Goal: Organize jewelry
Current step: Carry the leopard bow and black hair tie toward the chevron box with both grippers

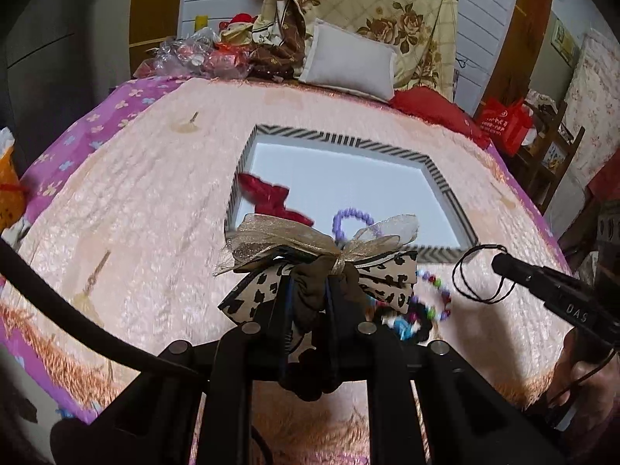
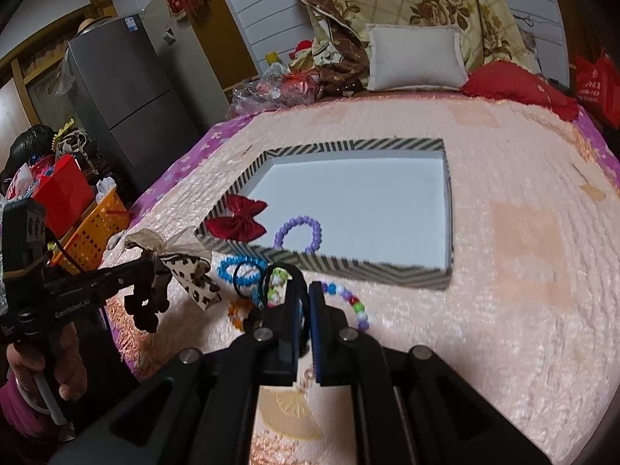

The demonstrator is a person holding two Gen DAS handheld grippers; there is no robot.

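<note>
Our left gripper [image 1: 310, 302] clamps a leopard-print bow scrunchie [image 1: 321, 271], which hides the near rim of the striped tray [image 1: 438, 178] on the bed [image 1: 135, 193]. At twelve o'clock inside the tray lie a red bow [image 2: 238, 219] and a purple bead bracelet [image 2: 300, 232]. Only the right view shows the blue bracelet [image 2: 232, 269] and a multicoloured bead bracelet [image 2: 356, 306] outside. Our right gripper [image 2: 306, 302] pinches a black hair tie [image 1: 480, 275], jaws narrow.

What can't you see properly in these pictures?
- Left wrist view: the leopard bow in the left gripper hides the box's near wall and part of the purple bracelet.
- Right wrist view: the right gripper covers part of the black hair tie it holds and part of the colourful bracelet.
</note>
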